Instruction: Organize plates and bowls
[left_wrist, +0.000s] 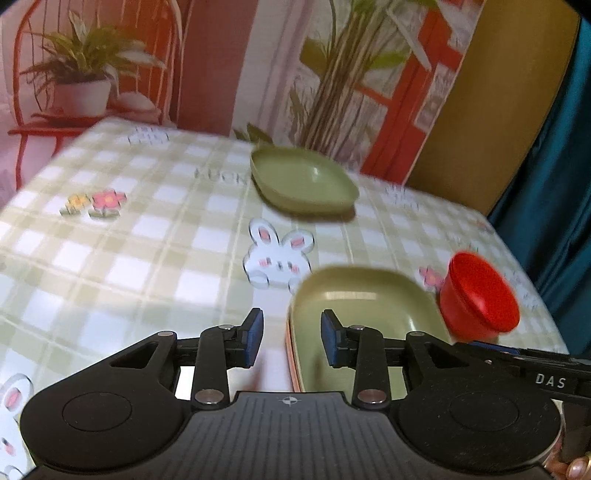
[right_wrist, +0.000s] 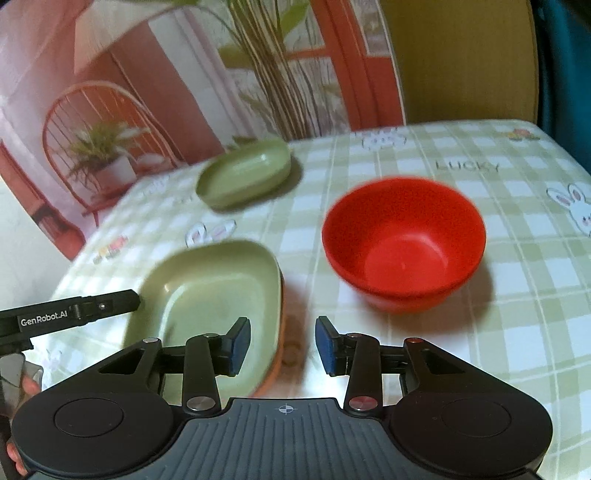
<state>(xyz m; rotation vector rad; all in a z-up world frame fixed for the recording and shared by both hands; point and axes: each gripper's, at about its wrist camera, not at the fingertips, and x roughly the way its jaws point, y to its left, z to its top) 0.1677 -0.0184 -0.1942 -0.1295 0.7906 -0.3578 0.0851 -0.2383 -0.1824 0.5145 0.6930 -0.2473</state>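
Note:
A green rectangular plate (left_wrist: 369, 306) (right_wrist: 207, 291) lies nested on an orange plate (right_wrist: 277, 363) whose rim alone shows. My left gripper (left_wrist: 292, 338) is open, its blue pads standing either side of the stack's left rim without touching it. My right gripper (right_wrist: 282, 345) is open too, astride the stack's right rim with a gap on both sides. A second green plate (left_wrist: 303, 181) (right_wrist: 243, 173) rests farther back on the table. Just right of the stack stands a red bowl (left_wrist: 480, 299) (right_wrist: 402, 247), upright and empty.
A green-checked tablecloth (left_wrist: 147, 258) (right_wrist: 517, 295) with rabbit and flower prints covers the table. A printed backdrop with plants and a red chair rises behind the far edge. The table's right edge runs close past the red bowl, with a blue curtain (left_wrist: 554, 184) beyond.

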